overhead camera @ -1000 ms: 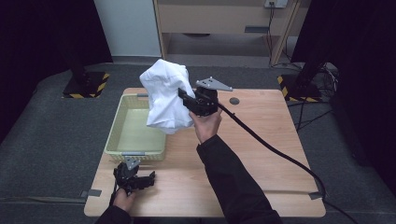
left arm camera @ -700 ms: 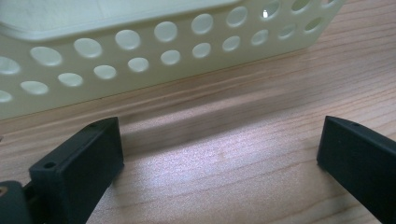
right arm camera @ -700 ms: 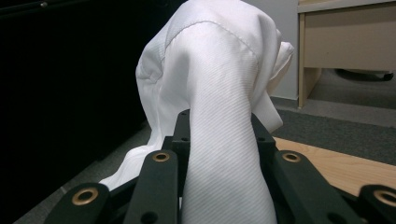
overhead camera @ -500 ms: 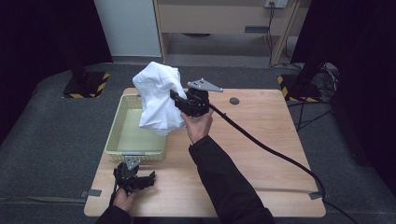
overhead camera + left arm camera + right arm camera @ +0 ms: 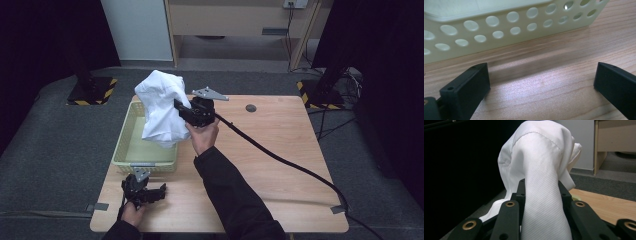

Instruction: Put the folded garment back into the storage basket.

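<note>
- I have the white cloth (image 5: 162, 111) clamped in the right gripper (image 5: 181, 108); in the right gripper view a fold of it (image 5: 541, 202) runs straight down between the jaws, which are clenched on it.
- The cloth hangs bunched above the far right corner of the pale green basket (image 5: 124, 159), its lower edge dangling toward the basket's inside, not yet resting in it as far as I can judge.
- The left gripper (image 5: 150, 192) sits low on the surface just in front of the basket, jaws released and spread wide with nothing but bare wood between them; the left gripper view looks at the perforated wall (image 5: 499, 32).
- To do this step well, I judge I should carry the cloth farther over the basket's middle before lowering, so the trailing hem clears the rim.
- I lower until the bulk settles inside, then release.
- The risk is a fold draping over the rim; the left gripper is close enough to steady the basket.
</note>
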`<action>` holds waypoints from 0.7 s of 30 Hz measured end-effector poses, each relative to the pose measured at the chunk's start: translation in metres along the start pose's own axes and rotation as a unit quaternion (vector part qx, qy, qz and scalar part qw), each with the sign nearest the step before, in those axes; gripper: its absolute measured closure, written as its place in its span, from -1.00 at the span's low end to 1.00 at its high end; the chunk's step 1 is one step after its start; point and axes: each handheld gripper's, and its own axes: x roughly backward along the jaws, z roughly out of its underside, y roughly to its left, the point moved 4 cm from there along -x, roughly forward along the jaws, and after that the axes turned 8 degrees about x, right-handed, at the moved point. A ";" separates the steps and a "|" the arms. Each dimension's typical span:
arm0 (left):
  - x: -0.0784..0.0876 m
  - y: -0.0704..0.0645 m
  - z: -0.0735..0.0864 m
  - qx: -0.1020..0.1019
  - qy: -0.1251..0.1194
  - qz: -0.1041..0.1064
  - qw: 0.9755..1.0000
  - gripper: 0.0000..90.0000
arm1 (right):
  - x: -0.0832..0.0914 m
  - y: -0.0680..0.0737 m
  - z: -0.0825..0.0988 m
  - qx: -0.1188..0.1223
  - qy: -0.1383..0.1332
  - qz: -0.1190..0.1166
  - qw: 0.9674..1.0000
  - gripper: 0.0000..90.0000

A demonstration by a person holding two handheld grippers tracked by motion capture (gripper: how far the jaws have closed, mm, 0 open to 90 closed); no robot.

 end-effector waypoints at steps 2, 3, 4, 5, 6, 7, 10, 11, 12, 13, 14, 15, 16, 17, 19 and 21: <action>0.000 0.000 0.000 0.000 0.000 0.000 1.000 -1.00 | -0.003 0.001 0.001 -0.002 -0.001 -0.002 1.000 0.59; 0.000 0.000 0.000 0.000 0.000 0.000 1.000 -1.00 | -0.005 0.002 0.002 -0.004 0.000 -0.003 1.000 0.59; 0.000 0.000 0.000 0.000 0.000 0.000 1.000 -1.00 | -0.007 0.002 0.003 -0.006 -0.001 -0.004 1.000 0.58; 0.000 0.000 0.000 0.000 0.000 0.000 1.000 -1.00 | -0.009 0.003 0.004 -0.007 0.000 -0.006 1.000 0.59; 0.000 0.000 0.000 0.000 0.000 0.000 1.000 -1.00 | -0.011 0.004 0.005 -0.008 0.002 -0.007 1.000 0.58; 0.000 0.000 0.000 0.000 0.000 0.000 1.000 -1.00 | -0.014 0.006 0.006 -0.008 0.004 -0.010 1.000 0.58; 0.000 0.000 0.000 -0.001 0.000 0.000 1.000 -1.00 | -0.019 0.009 0.010 -0.009 0.007 -0.014 1.000 0.58; 0.000 0.000 0.000 -0.001 0.000 0.000 1.000 -1.00 | -0.021 0.010 0.011 -0.011 0.008 -0.015 1.000 0.58; 0.000 0.000 0.000 0.000 0.000 0.000 1.000 -1.00 | -0.023 0.011 0.012 -0.012 0.008 -0.015 1.000 0.58; 0.000 0.000 0.000 -0.001 0.000 0.000 1.000 -1.00 | -0.025 0.011 0.013 -0.012 0.010 -0.016 1.000 0.58; 0.000 0.000 0.000 0.000 0.000 0.000 1.000 -1.00 | -0.026 0.012 0.013 -0.011 0.011 -0.016 1.000 0.58; 0.000 0.000 0.000 0.000 0.000 0.000 1.000 -1.00 | -0.028 0.013 0.014 -0.011 0.011 -0.016 1.000 0.58; 0.000 0.000 0.000 0.000 0.000 0.000 1.000 -1.00 | -0.029 0.013 0.015 -0.011 0.012 -0.016 1.000 0.58; 0.000 0.000 0.000 0.000 0.000 0.000 1.000 -1.00 | -0.030 0.015 0.015 -0.010 0.012 -0.017 1.000 0.58; 0.000 0.000 0.000 0.000 0.000 0.000 1.000 -1.00 | -0.032 0.016 0.016 -0.010 0.015 -0.019 1.000 0.58; 0.000 0.000 0.000 0.000 0.000 0.000 1.000 -1.00 | -0.034 0.018 0.016 -0.012 0.014 -0.021 1.000 0.58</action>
